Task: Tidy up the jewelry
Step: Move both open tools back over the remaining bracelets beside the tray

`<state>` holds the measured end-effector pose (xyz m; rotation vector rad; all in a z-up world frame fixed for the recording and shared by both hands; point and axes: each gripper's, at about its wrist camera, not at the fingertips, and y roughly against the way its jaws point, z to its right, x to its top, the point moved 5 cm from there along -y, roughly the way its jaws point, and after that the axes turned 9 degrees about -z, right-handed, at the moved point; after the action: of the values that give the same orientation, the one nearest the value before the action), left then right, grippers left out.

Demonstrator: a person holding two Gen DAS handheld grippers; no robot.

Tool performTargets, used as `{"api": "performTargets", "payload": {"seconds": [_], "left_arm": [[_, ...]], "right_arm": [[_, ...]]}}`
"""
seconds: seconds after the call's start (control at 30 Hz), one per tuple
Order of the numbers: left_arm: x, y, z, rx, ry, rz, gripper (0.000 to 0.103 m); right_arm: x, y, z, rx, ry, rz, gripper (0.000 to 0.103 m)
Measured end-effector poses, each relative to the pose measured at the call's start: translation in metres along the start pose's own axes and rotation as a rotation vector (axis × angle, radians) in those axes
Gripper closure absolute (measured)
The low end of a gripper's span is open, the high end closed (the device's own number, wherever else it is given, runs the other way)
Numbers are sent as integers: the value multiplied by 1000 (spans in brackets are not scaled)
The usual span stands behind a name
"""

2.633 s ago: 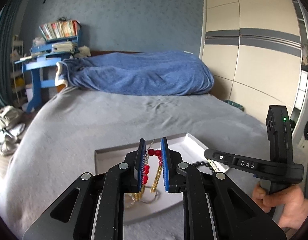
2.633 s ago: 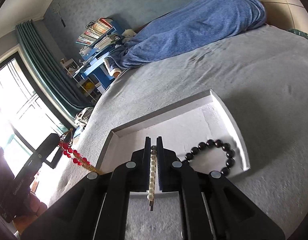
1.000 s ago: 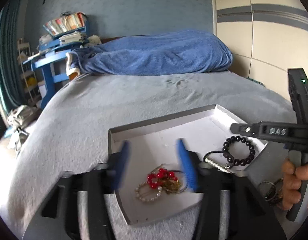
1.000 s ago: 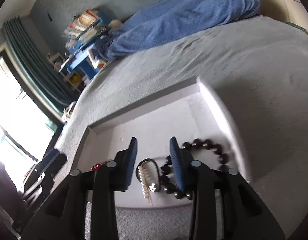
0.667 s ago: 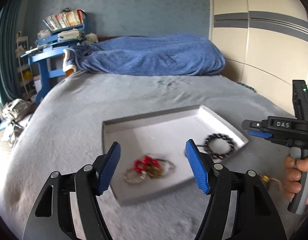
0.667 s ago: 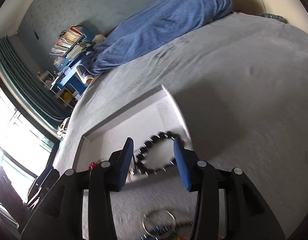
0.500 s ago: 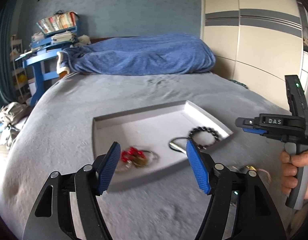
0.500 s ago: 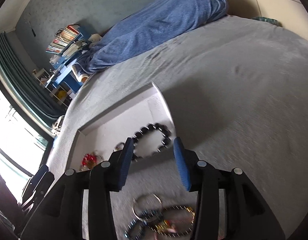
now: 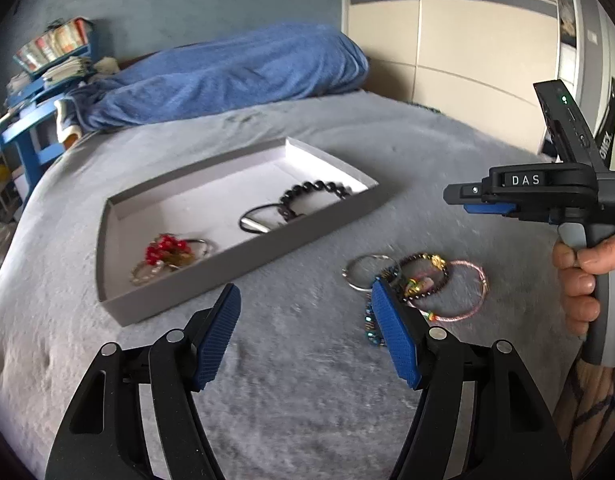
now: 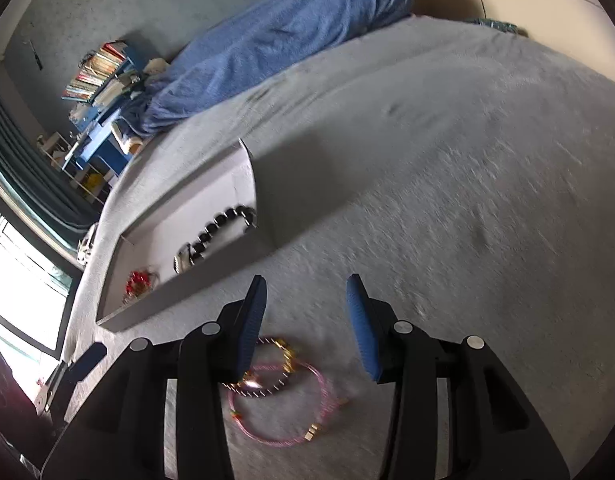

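Blue-padded and spread wide with nothing between the pads, hovering low in the left wrist view: left gripper (image 9: 307,334), its right pad overlapping the near edge of the loose bracelet pile (image 9: 417,288) lying just right of centre on the grey bedspread (image 9: 287,400). Sitting nearer still in the right wrist view: right gripper (image 10: 305,322), likewise parted and empty, with the pink cord bracelet (image 10: 281,404) showing at bottom centre, below and slightly left of the gap, partly hidden behind the left finger; probably the closer tool for that piece. Lying flat and round, so offering no long axis to line up with. Spreading bare and open to the right of the pile. Resting farther off toward the left of both frames: grey tray (image 9: 243,260), already holding the red bead piece (image 9: 165,250) and the black bead bracelet (image 9: 313,192).
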<state>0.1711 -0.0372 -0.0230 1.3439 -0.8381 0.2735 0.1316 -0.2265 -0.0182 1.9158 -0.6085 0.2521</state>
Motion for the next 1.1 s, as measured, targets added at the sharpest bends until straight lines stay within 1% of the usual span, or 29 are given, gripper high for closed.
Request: {"api": "performTargets", "payload": {"seconds": [0.07,0.1,0.17,0.23,0.3,0.43,0.47,0.5,0.6,0.7,0.9,0.93,0.97,1.0,1.03,1.1], "left_arm": [[1,-3,6,-3,1,-11,25],[3,-3,9,-10,3,-11,23],[7,-6,15,-29,9,-20,23],[12,-13,21,-50,12,-30,23],[17,-18,25,-46,5,-38,22],[21,-35,32,-50,-2,-73,21],[22,-39,34,-53,-4,-85,21],[23,-42,35,-53,-5,-91,21],[28,-53,40,-57,-23,-109,21],[30,-65,42,-56,-29,-132,21],[27,-92,39,-73,-8,-214,21],[26,-92,39,-74,-7,-216,25],[26,-92,38,-75,-2,-217,33],[27,-92,37,-76,2,-218,38],[27,-91,36,-88,4,-216,52],[27,-88,36,-95,2,-206,52]], "right_arm": [[-5,-8,5,-30,18,-55,55],[-7,-12,5,-39,33,-85,55],[-9,-14,4,-51,63,-113,54],[-9,-11,2,-58,89,-119,50],[-11,-8,3,-70,112,-124,44],[-13,-2,11,-106,128,-132,37],[-14,-1,13,-114,130,-135,32],[-14,0,14,-118,134,-139,30],[-18,2,16,-135,162,-154,27],[-20,0,18,-168,186,-176,27],[-22,1,24,-172,182,-185,22],[-22,0,25,-173,184,-192,22],[-23,-1,24,-175,187,-196,22],[-24,-1,24,-176,191,-198,22],[-25,-2,24,-173,199,-202,22],[-27,-3,22,-164,212,-212,22]]}}
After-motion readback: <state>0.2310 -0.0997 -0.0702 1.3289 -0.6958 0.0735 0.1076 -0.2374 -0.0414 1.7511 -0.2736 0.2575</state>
